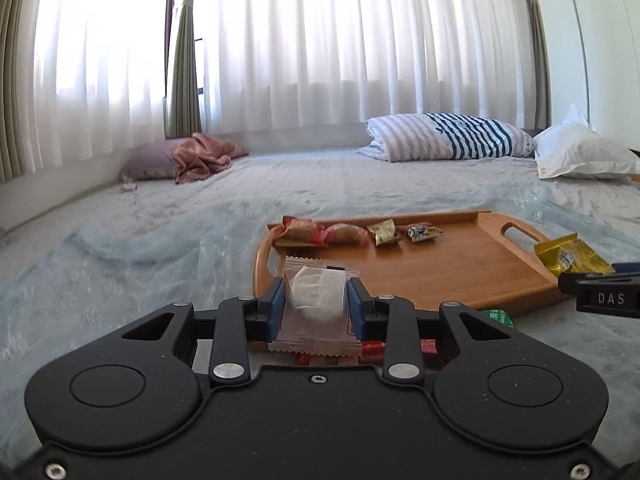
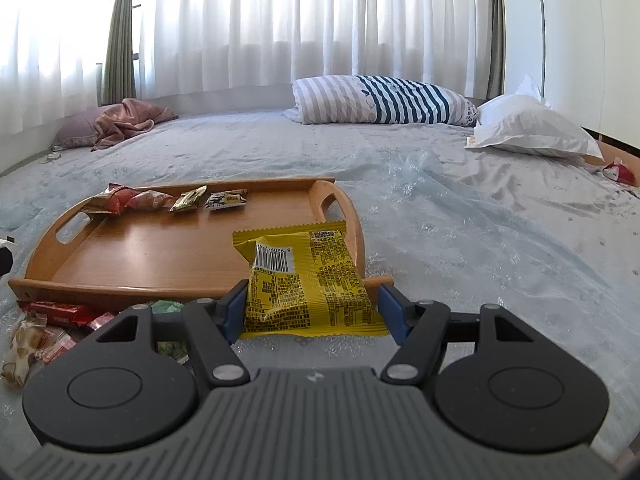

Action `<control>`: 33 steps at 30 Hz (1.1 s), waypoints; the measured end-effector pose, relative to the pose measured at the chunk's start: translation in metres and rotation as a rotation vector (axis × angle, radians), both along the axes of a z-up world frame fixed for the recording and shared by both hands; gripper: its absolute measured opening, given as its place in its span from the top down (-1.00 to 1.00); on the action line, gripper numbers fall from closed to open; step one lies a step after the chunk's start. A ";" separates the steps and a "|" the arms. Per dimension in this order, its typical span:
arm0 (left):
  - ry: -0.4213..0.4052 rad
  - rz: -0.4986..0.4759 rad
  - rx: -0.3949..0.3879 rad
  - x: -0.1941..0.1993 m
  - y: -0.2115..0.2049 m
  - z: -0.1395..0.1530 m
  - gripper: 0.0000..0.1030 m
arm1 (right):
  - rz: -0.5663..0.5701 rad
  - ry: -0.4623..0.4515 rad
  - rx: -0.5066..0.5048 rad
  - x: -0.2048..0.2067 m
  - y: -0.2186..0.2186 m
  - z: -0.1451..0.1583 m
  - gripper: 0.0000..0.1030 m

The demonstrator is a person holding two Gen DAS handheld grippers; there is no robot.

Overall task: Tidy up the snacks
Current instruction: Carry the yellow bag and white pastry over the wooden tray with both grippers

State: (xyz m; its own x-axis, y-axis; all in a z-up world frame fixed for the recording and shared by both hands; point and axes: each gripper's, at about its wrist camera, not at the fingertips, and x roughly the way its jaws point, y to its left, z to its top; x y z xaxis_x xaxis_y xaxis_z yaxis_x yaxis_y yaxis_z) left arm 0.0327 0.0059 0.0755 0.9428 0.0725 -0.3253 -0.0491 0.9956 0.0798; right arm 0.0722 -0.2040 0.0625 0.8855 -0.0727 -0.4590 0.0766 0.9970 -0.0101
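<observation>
Left gripper point(image 1: 316, 306) clamps clear packet point(image 1: 316, 300), right gripper point(image 2: 312, 312) clamps yellow bag point(image 2: 308, 280), both raised near tray point(image 2: 160, 256), likely for placing beside sorted snacks point(image 2: 168, 200).

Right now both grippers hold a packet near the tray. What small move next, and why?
Probably carry the left gripper forward over the tray and set its clear packet beside the row of snacks at the far edge. The tray's near part is bare, and the right gripper holds its yellow packet off the other side.
</observation>
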 end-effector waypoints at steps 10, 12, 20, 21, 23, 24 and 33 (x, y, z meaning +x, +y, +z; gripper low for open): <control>0.016 -0.022 -0.040 0.022 -0.003 -0.001 0.39 | 0.019 -0.026 0.019 0.027 0.005 0.014 -0.35; 0.012 -0.024 -0.043 0.026 -0.002 -0.001 0.39 | 0.030 -0.024 0.022 0.033 0.006 0.016 -0.34; 0.005 -0.013 -0.053 0.046 0.007 0.000 0.39 | 0.033 -0.016 0.027 0.062 0.007 0.020 -0.35; 0.012 -0.017 -0.051 0.049 0.008 -0.001 0.39 | 0.032 -0.016 0.024 0.066 0.007 0.020 -0.34; 0.016 -0.026 -0.041 0.054 0.008 -0.001 0.39 | 0.039 -0.017 0.015 0.074 0.008 0.022 -0.34; 0.017 -0.027 -0.037 0.056 0.008 -0.002 0.39 | 0.042 -0.018 0.010 0.078 0.009 0.023 -0.34; 0.005 -0.028 -0.036 0.074 0.011 -0.004 0.39 | 0.042 -0.005 0.028 0.111 0.009 0.026 -0.35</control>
State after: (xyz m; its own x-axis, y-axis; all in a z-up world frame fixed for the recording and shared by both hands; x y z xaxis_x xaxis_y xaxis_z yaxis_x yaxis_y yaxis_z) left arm 0.1062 0.0172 0.0714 0.9427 0.0345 -0.3317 -0.0212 0.9988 0.0435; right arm 0.1831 -0.1947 0.0883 0.8897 -0.0226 -0.4559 0.0345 0.9992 0.0179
